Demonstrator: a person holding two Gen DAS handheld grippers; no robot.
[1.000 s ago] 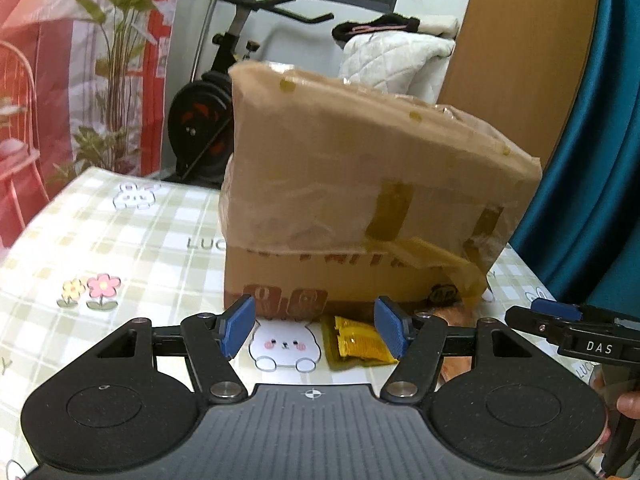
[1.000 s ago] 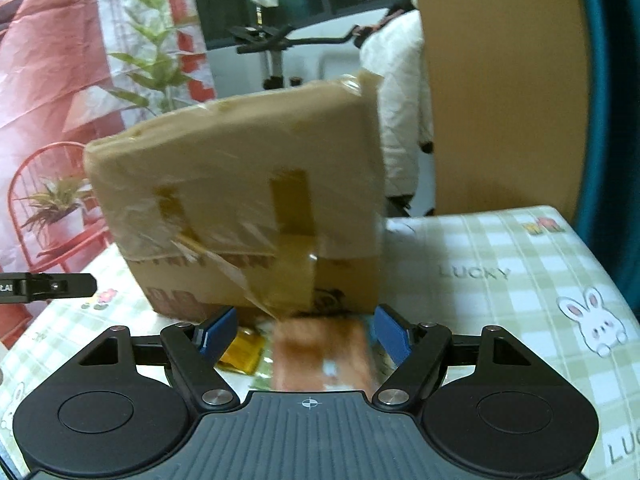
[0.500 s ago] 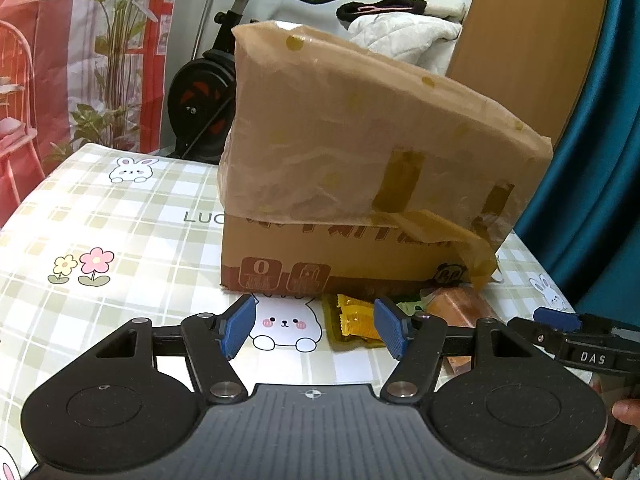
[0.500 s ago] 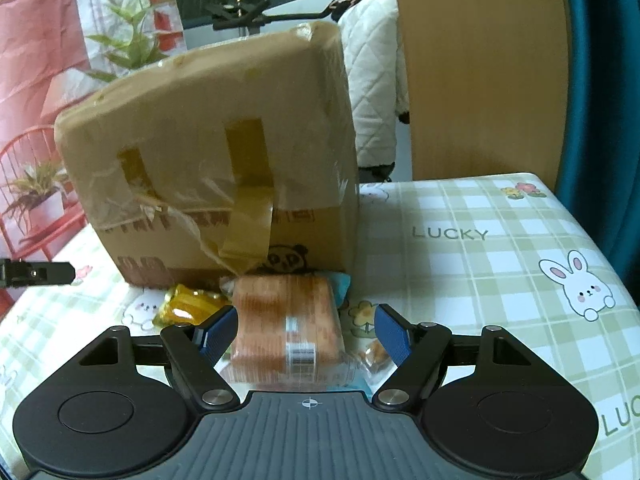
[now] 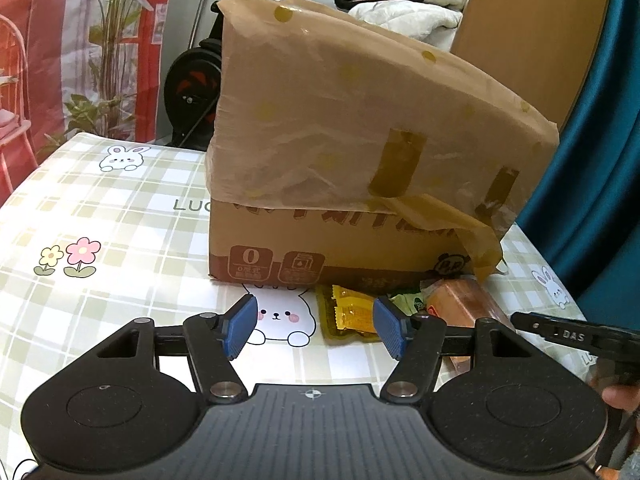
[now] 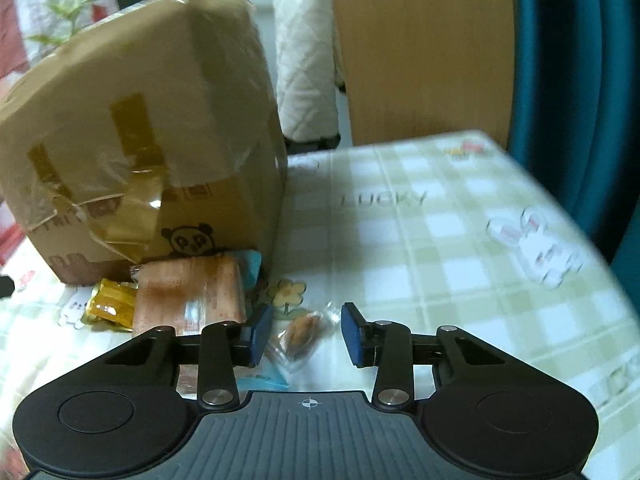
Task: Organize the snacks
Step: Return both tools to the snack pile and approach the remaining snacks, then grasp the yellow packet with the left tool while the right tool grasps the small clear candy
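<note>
left wrist: checked tablecloth [image 5: 120,216], exercise bike [image 5: 196,80], curtain [image 5: 600,160]

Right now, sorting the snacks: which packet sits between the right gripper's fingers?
The small clear-wrapped brown snack, between the closing right gripper jaws; the bigger orange-brown pack lies left.

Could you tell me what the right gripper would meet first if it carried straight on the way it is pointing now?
Most likely the small clear-wrapped snack, which lies between the closing fingers of the right gripper, not yet pressed. Depth is blurred, but nothing else stands before the tablecloth.
</note>
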